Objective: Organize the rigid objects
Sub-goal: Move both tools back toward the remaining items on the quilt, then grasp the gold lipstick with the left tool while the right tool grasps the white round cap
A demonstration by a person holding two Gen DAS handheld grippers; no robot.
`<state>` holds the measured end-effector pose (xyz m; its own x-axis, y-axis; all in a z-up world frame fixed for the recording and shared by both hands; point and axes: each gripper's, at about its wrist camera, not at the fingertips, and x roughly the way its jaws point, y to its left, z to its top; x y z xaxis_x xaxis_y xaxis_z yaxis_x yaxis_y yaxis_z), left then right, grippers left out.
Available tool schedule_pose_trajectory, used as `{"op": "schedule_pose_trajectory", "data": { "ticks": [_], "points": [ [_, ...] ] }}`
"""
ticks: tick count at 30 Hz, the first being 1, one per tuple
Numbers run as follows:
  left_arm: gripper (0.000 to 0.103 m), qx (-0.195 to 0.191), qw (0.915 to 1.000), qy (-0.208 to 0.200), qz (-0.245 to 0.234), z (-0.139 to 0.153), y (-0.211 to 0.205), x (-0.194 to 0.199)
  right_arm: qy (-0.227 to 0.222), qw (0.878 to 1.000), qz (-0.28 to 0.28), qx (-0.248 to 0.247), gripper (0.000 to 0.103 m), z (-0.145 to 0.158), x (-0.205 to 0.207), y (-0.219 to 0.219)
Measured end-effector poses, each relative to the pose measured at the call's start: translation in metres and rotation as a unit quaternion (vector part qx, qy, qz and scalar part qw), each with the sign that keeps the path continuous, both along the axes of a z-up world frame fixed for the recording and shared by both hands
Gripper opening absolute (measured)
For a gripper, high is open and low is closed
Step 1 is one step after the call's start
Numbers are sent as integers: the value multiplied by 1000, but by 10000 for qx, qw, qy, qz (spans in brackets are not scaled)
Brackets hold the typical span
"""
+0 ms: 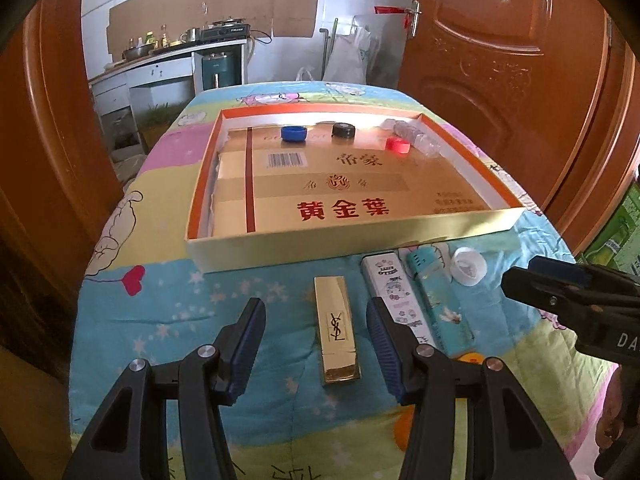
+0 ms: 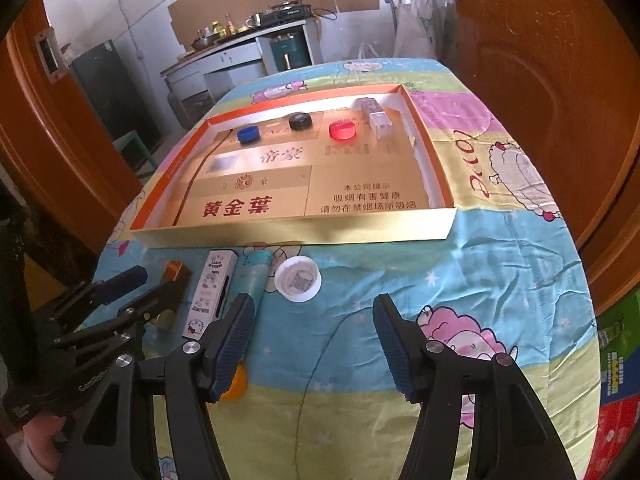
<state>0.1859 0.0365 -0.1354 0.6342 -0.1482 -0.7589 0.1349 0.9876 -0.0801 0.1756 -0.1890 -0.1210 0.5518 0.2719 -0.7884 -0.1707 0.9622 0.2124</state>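
A shallow gold box point(image 1: 224, 248) point(image 2: 296, 234) lies on the quilt-covered table and holds a blue cap point(image 1: 294, 133) point(image 2: 247, 135), a black cap point(image 1: 343, 130) point(image 2: 300, 121), a red cap point(image 1: 397, 145) point(image 2: 342, 130) and a clear plastic piece point(image 1: 416, 136) point(image 2: 376, 116). In front of it lie a gold lipstick box point(image 1: 335, 328) point(image 2: 174, 280), a white lighter point(image 1: 394, 296) point(image 2: 208, 296), a teal lighter point(image 1: 438, 304) point(image 2: 254, 276) and a white cap point(image 1: 468, 266) point(image 2: 298, 280). My left gripper point(image 1: 316, 320) point(image 2: 150, 280) is open with its jaws on either side of the gold lipstick box. My right gripper point(image 2: 314, 312) is open and empty, just before the white cap.
Orange wooden doors point(image 1: 500, 60) stand on both sides. A kitchen counter point(image 1: 168, 56) with pots stands behind the table. Coloured cartons point(image 2: 620, 400) are stacked at the right. An orange item point(image 2: 236, 384) lies near my right gripper's left finger.
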Motion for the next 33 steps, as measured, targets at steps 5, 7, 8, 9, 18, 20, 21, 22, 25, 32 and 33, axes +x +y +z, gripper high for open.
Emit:
{"op": "schedule_pose_trajectory", "data": {
  "ticks": [5,7,8,9,18,20,21,22,25,32,33],
  "points": [
    [52,33,9999,128,34,-9,0,4,51,10000,34,-43,64,-6,3,3],
    [52,62,9999,128,41,-11,0,5,48,9999,43,-81,63,-8,5,4],
    [52,69,9999,138,54,-12,0,5,43,9999,51,-111,63,-9,5,5],
    [49,71,9999,139,62,-12,1,6,42,9999,63,-141,63,-10,6,5],
    [19,-65,9998,94,142,-10,10,6,75,9989,237,-396,51,-22,12,14],
    [19,-55,9999,76,136,-9,9,5,16,9981,283,-540,49,-24,14,18],
    [19,-60,9999,67,132,-9,10,5,-19,9977,308,-611,44,-24,15,20],
    [19,-68,9999,63,129,-8,11,4,-51,9970,352,-683,40,-25,17,23],
    [19,-120,9998,52,120,-6,12,5,-133,9953,453,-845,38,-26,21,30],
    [19,-150,9998,96,103,-7,11,7,-208,9927,613,-1017,30,-27,28,40],
    [19,-153,9998,91,102,-7,11,7,-203,9928,614,-1011,29,-28,28,38]
  ]
}}
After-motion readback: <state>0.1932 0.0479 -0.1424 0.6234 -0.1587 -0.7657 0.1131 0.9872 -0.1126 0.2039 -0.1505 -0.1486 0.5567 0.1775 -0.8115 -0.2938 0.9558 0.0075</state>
